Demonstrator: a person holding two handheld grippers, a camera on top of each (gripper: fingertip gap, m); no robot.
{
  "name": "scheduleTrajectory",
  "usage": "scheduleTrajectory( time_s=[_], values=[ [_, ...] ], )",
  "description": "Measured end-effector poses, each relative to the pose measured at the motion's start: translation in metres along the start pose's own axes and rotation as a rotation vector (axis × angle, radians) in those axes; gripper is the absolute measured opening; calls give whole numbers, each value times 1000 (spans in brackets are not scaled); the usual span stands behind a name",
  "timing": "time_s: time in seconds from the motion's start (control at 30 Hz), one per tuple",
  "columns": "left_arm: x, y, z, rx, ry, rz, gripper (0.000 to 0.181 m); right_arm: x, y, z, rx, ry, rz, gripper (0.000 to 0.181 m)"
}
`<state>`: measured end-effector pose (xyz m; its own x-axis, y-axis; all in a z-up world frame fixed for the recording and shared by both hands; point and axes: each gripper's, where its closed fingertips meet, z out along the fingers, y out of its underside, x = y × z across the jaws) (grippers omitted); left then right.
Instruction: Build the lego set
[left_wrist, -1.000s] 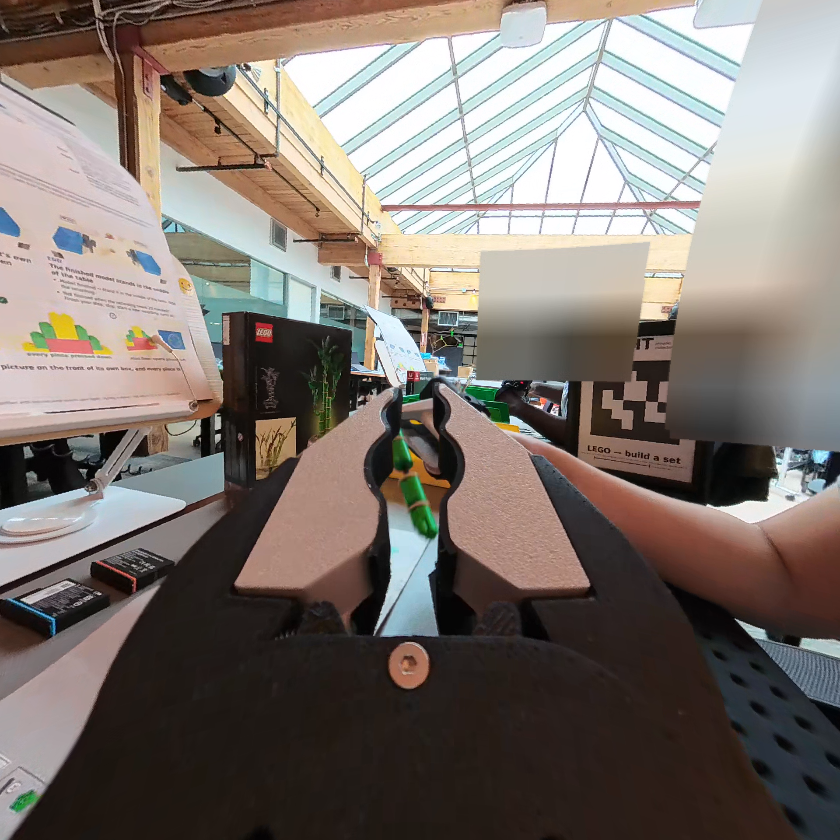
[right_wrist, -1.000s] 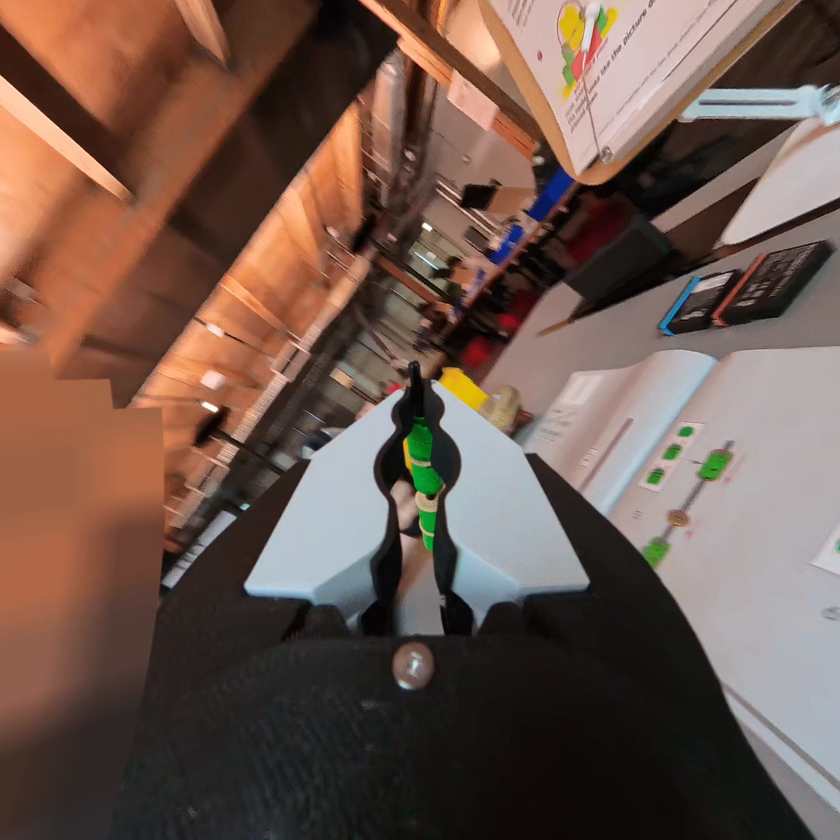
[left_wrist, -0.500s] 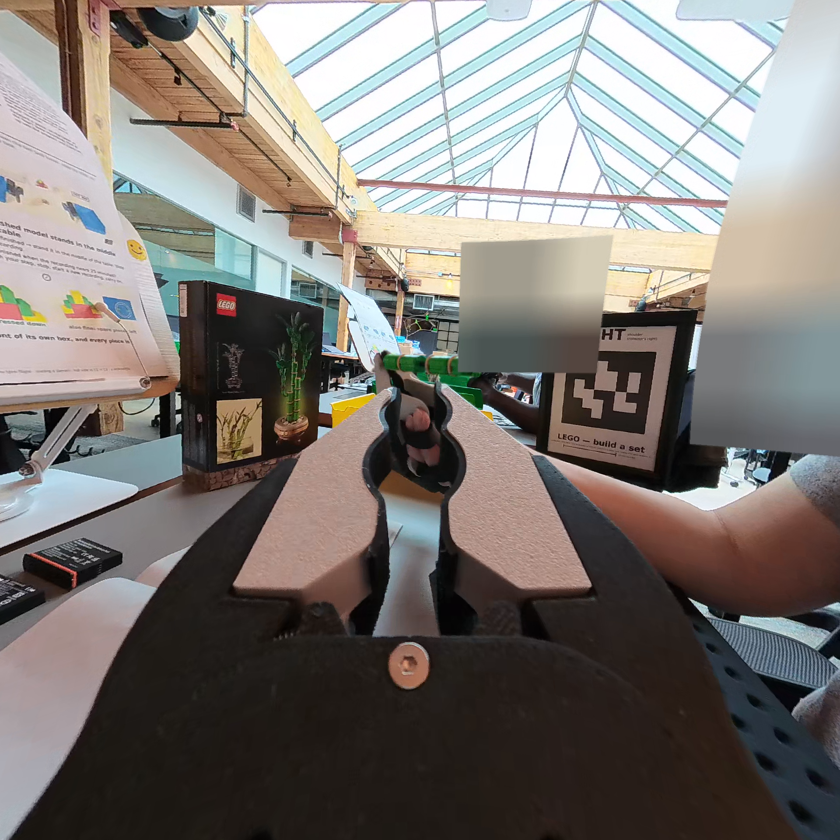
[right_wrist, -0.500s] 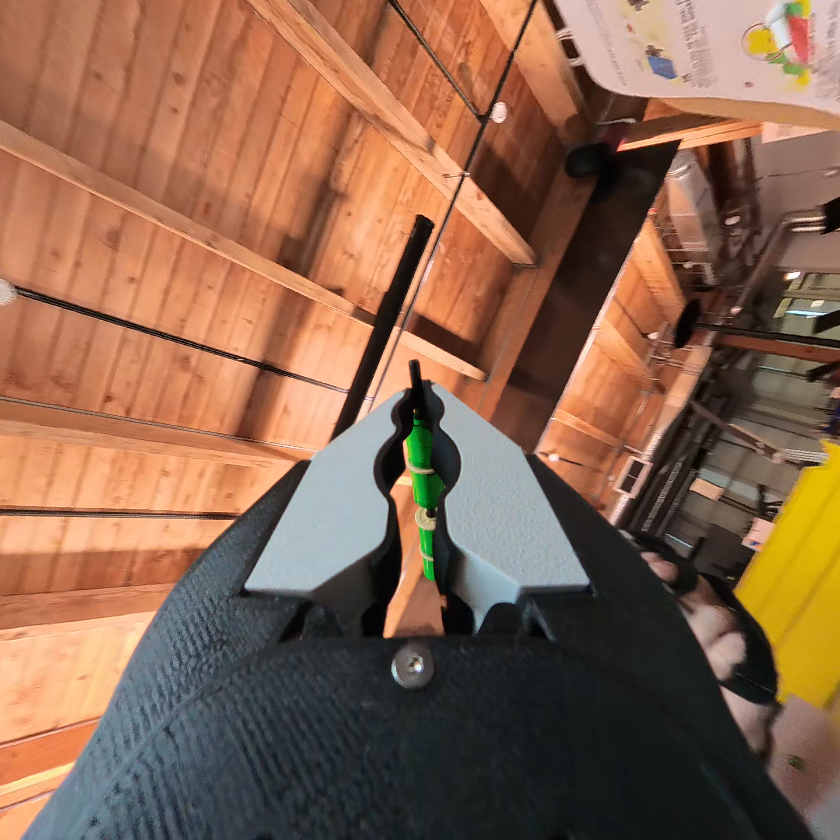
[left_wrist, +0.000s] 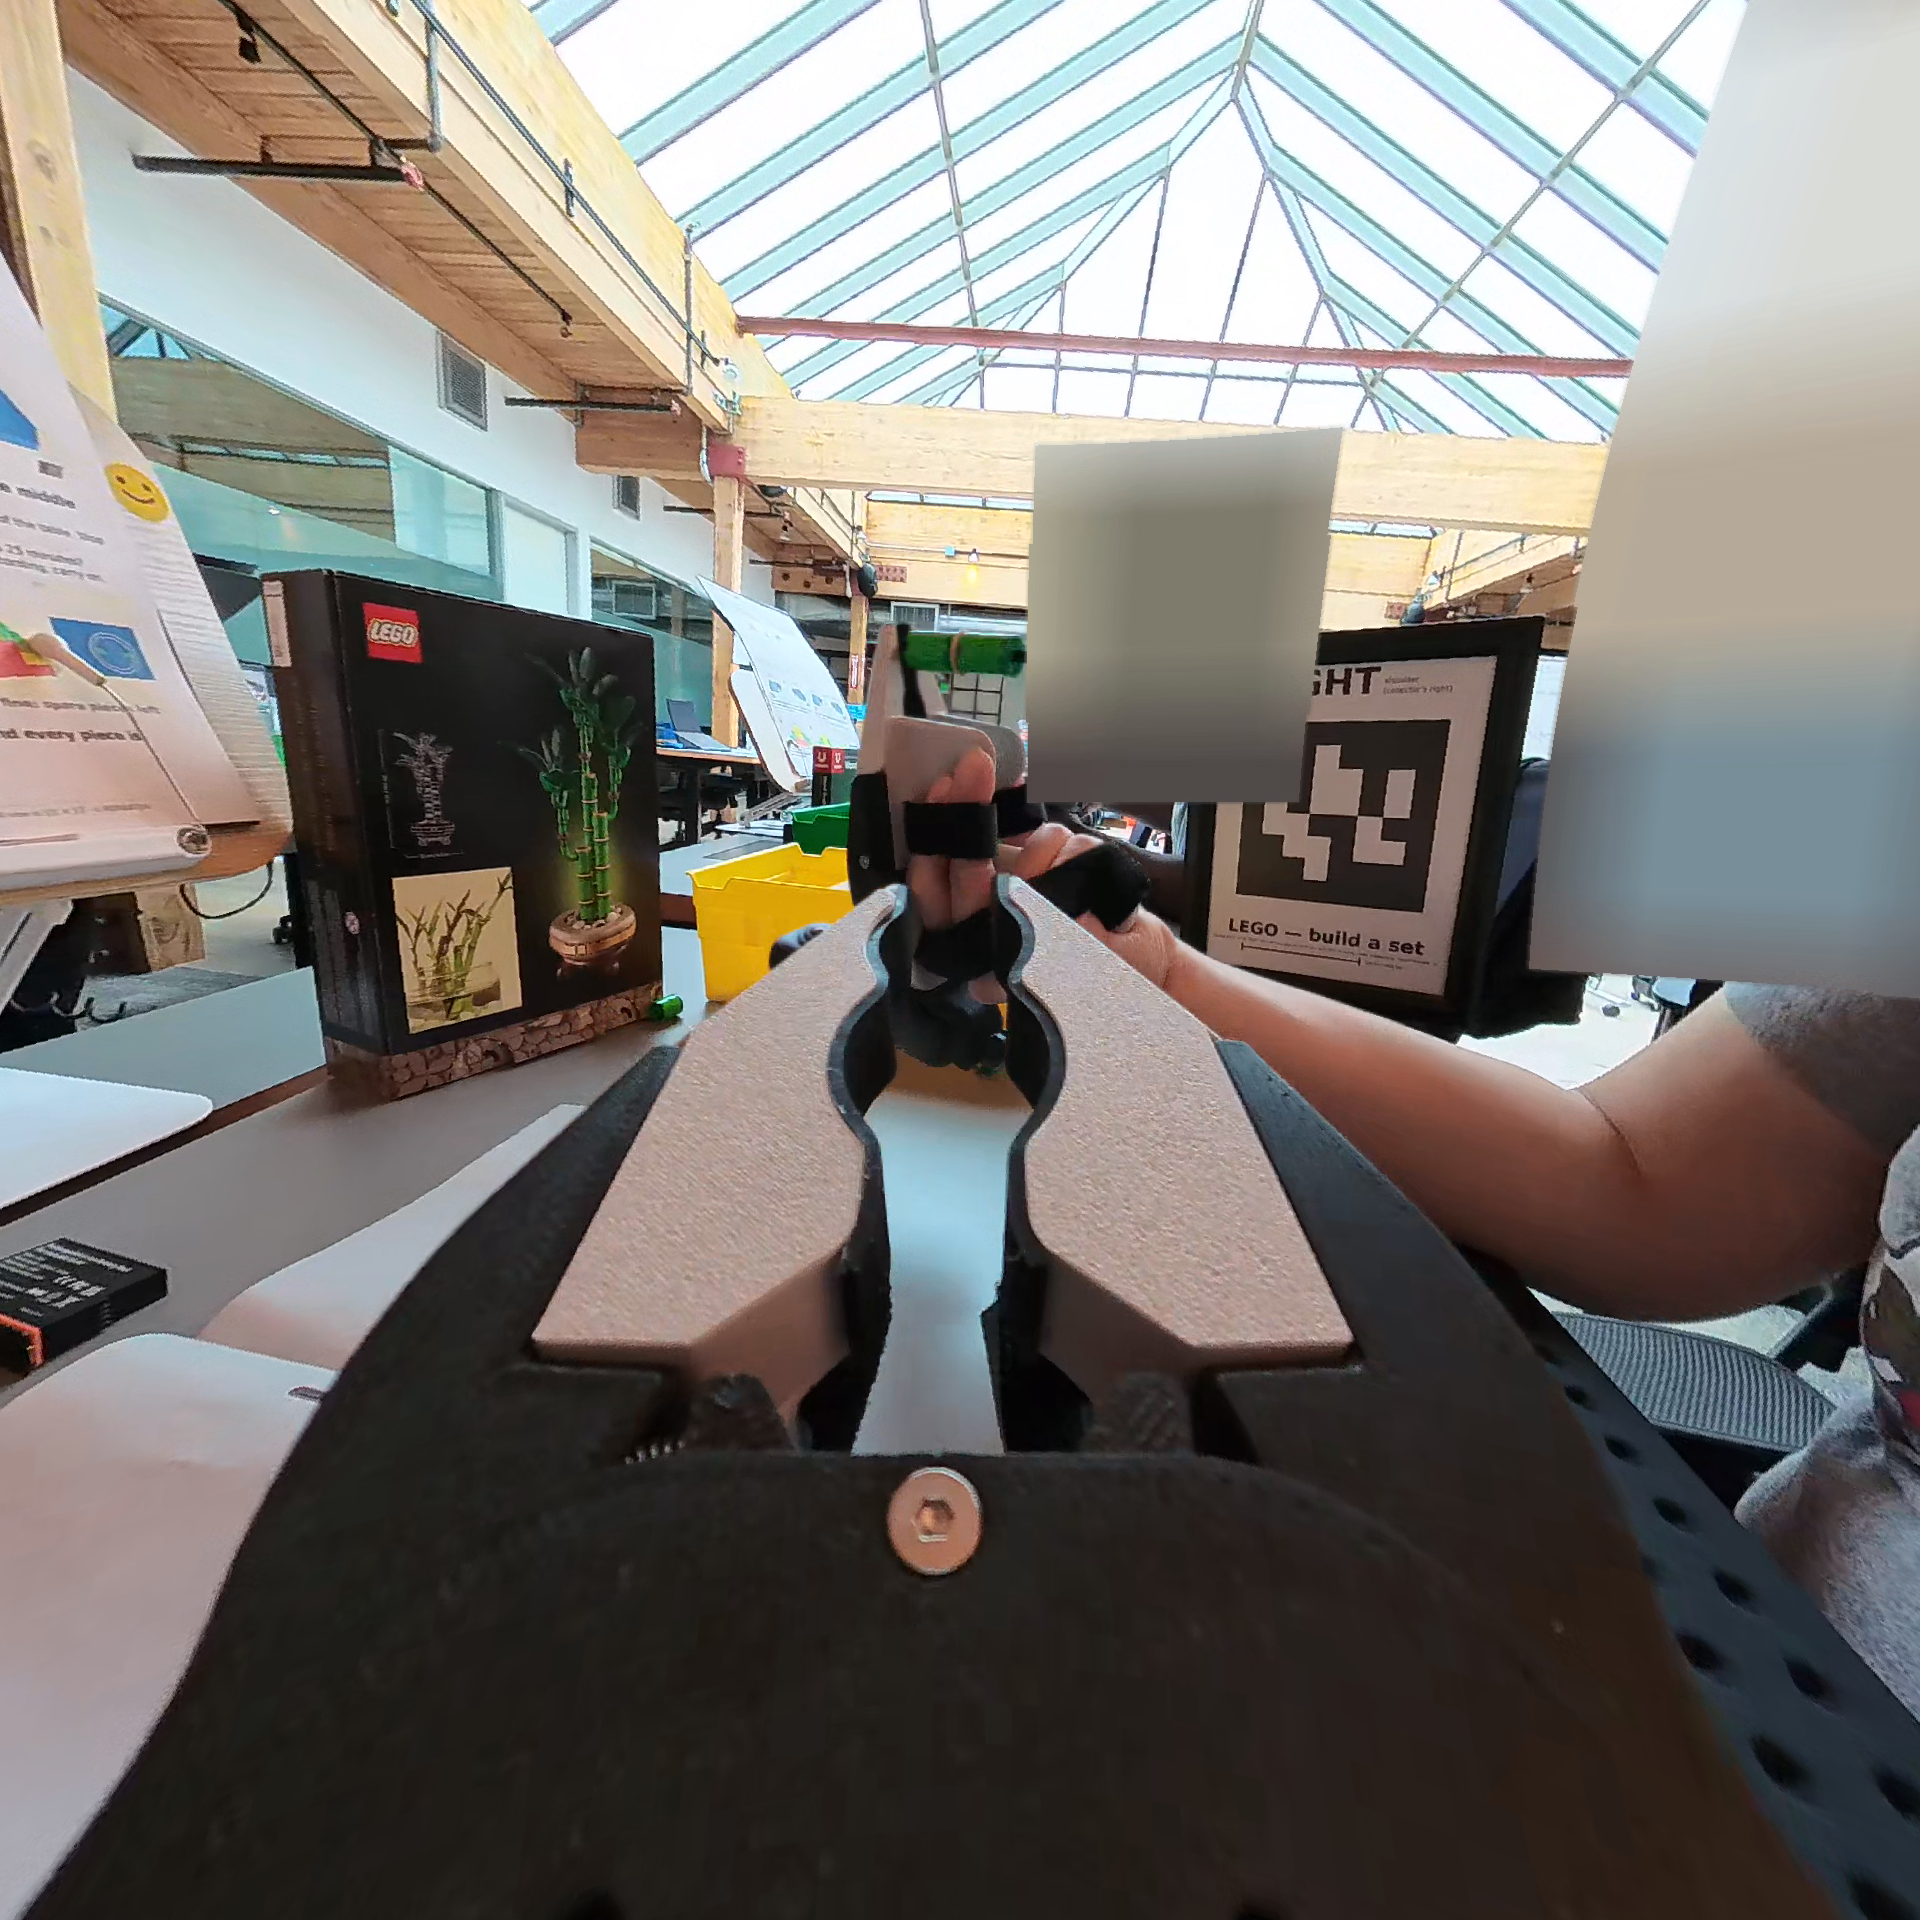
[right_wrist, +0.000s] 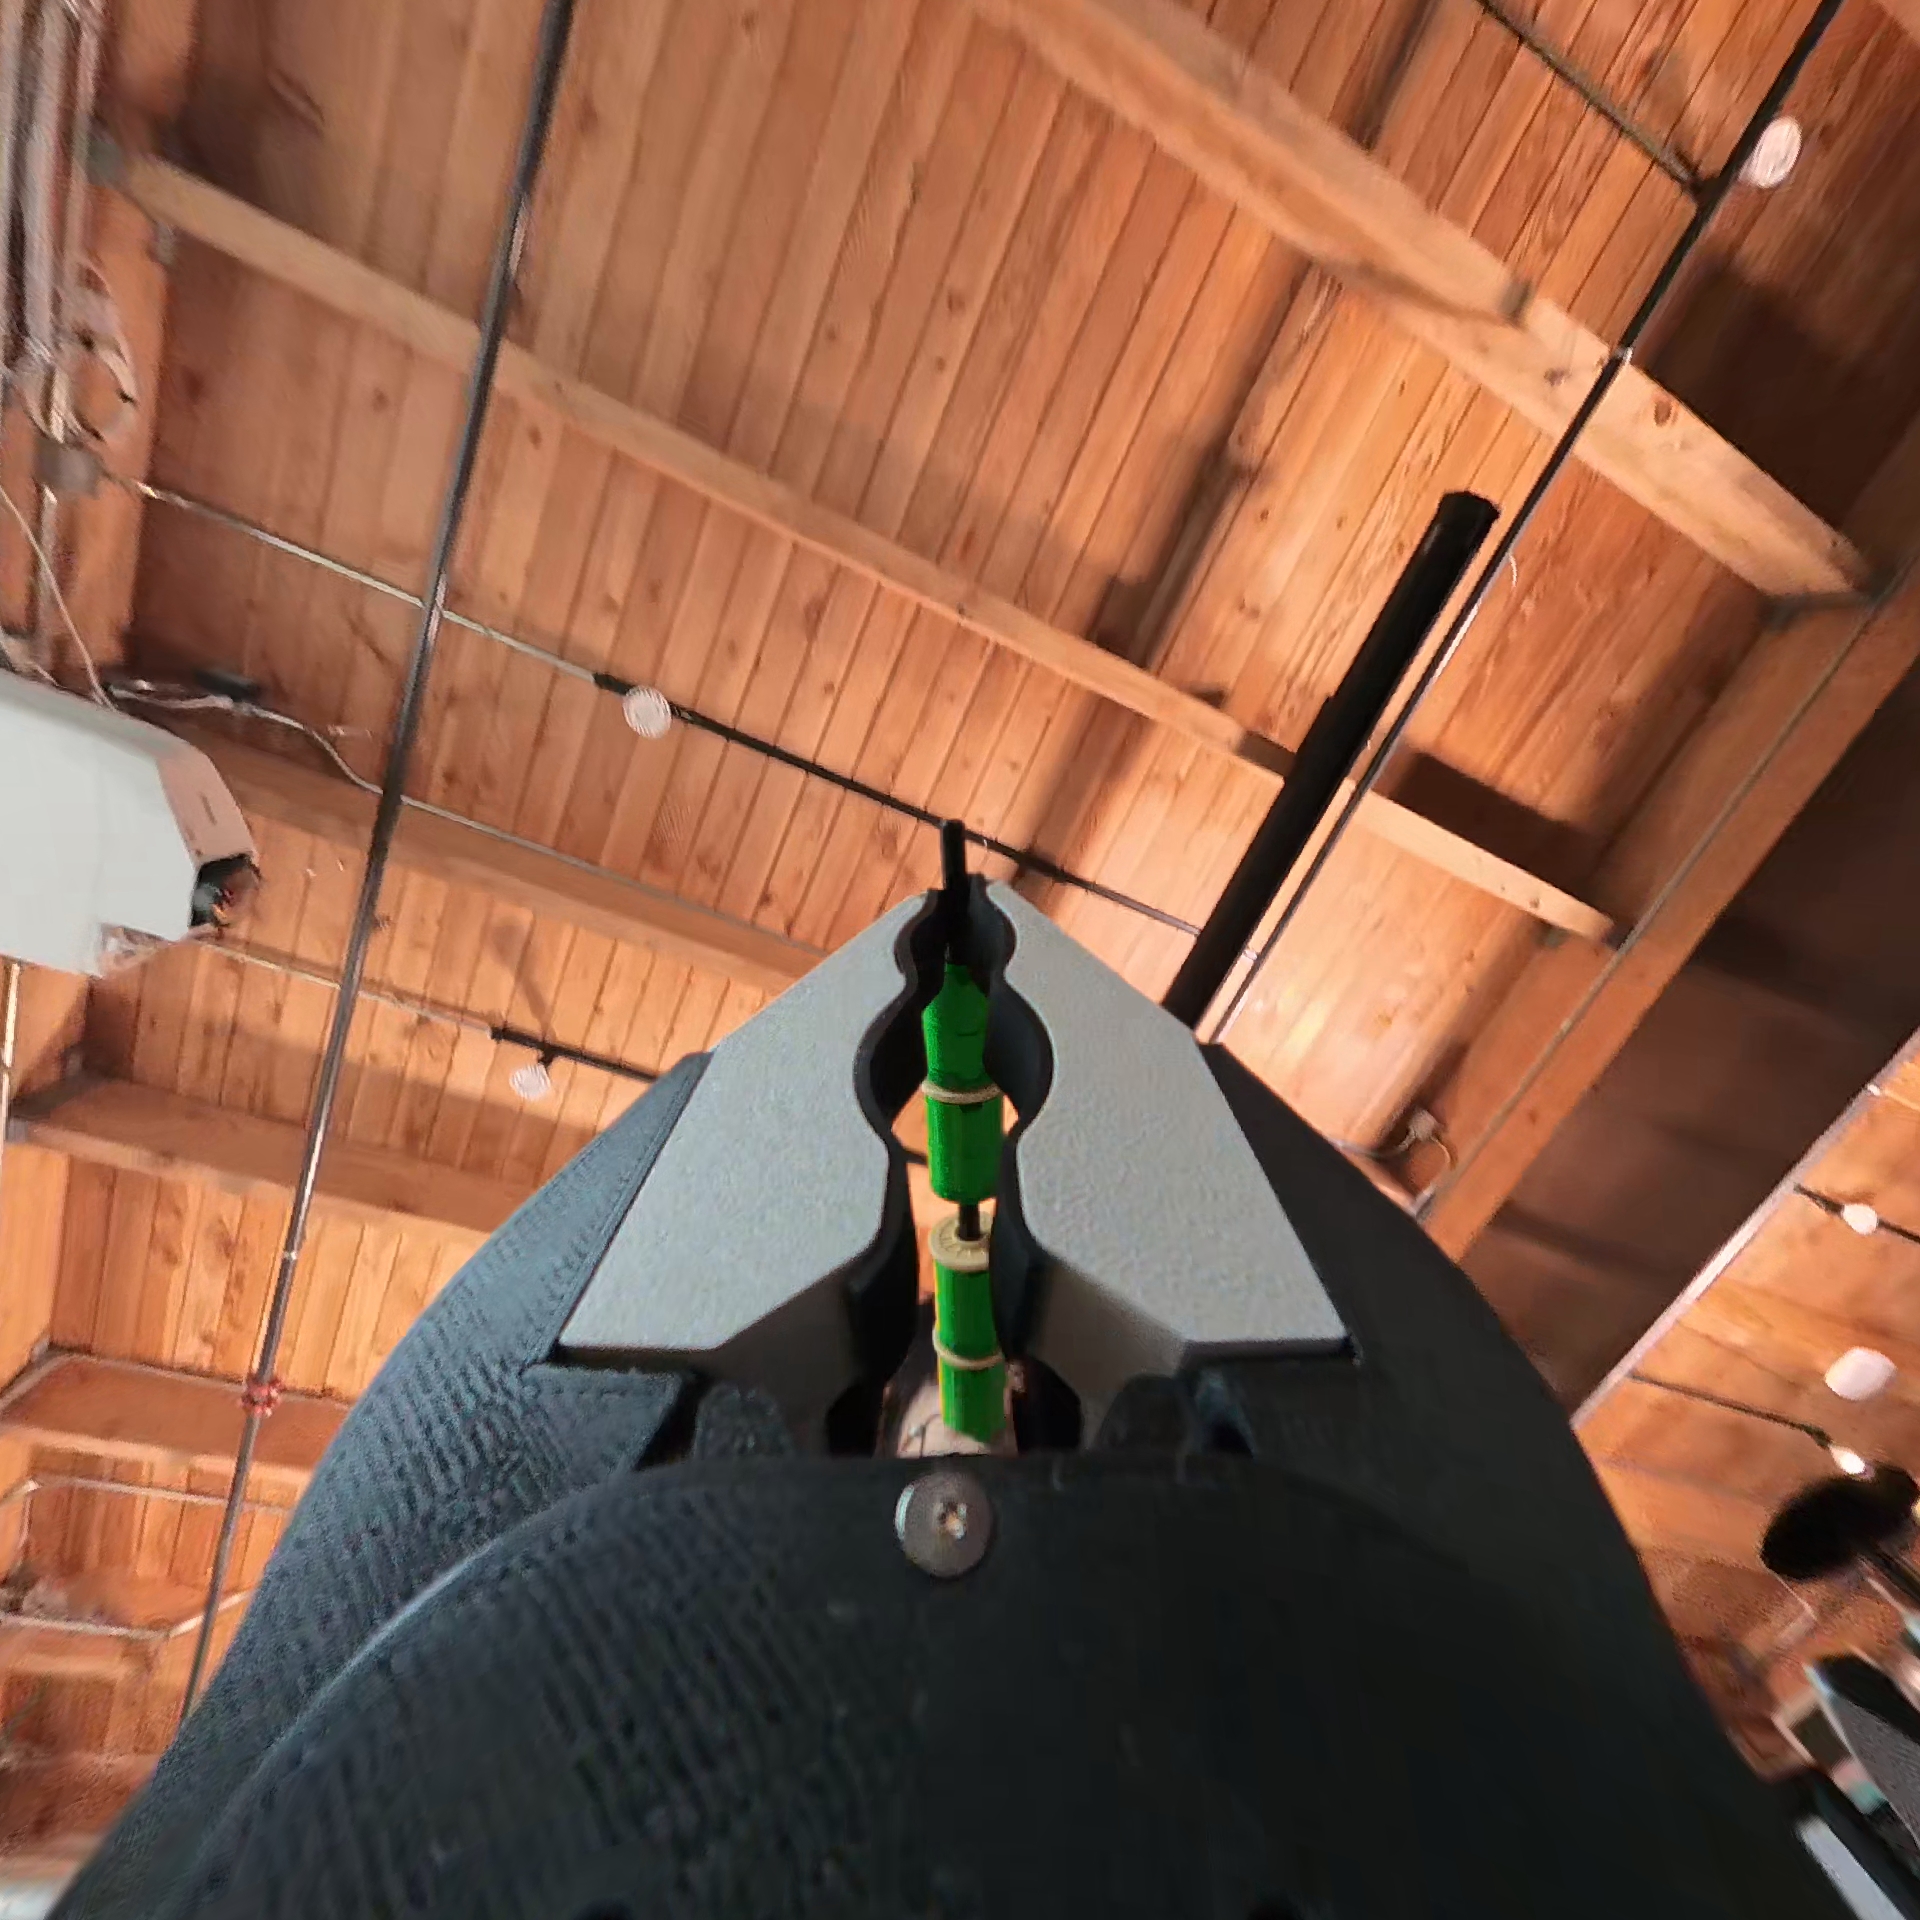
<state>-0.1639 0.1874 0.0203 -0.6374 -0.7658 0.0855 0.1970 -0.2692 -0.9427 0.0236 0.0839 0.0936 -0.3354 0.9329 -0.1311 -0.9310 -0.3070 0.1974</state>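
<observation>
I hold the green bamboo stalk (right_wrist: 961, 1143) high over the table, pinched in my right gripper (right_wrist: 954, 914): green cylinder segments with pale rings threaded on a thin black axle whose tip pokes out past the fingertips at 12 o'clock in the right wrist view. The stalk runs lengthwise down the slot between the two grey fingers (right_wrist: 1143, 1174), which are closed on it near the tips, and its lower segments trail back toward the pivot screw. The camera here looks up at a wooden ceiling.

In the left wrist view that same stalk (left_wrist: 961, 655) shows sideways at 12 o'clock, above the person's strapped hand (left_wrist: 966, 831) on the right tool. My left gripper (left_wrist: 951, 914) sits low with its tan fingers narrowly apart and nothing between them.

My worry: a gap shows on the axle between segments, so the lower ones look loose and could slide off the axle if I tip or jolt it. The hold near the tips is also slim; a twist could lever the stalk out.

Beyond, at 10 o'clock, the black set box (left_wrist: 478, 821) stands on the grey table (left_wrist: 260, 1164), a yellow bin (left_wrist: 758, 914) beside it, and a tiny green piece (left_wrist: 666, 1006) lies at the box's foot.
</observation>
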Motion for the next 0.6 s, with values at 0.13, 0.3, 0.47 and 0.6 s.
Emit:
scheduleTrajectory(
  time_s=[0.13, 0.3, 0.47, 0.6],
  values=[
    [0, 2, 1, -7, -2, 2, 11, -4, -6, -3, 90, -43, 8, 1],
    [0, 5, 1, -14, 0, 0, 11, -13, -15, -9, 213, -75, -35, 1],
    [1, 8, 3, -24, 3, -1, 11, -19, -19, -16, 317, -90, -72, 1],
    [1, 9, 3, -25, 3, -2, 11, -21, -26, -28, 418, -87, -95, 1]
  ],
)
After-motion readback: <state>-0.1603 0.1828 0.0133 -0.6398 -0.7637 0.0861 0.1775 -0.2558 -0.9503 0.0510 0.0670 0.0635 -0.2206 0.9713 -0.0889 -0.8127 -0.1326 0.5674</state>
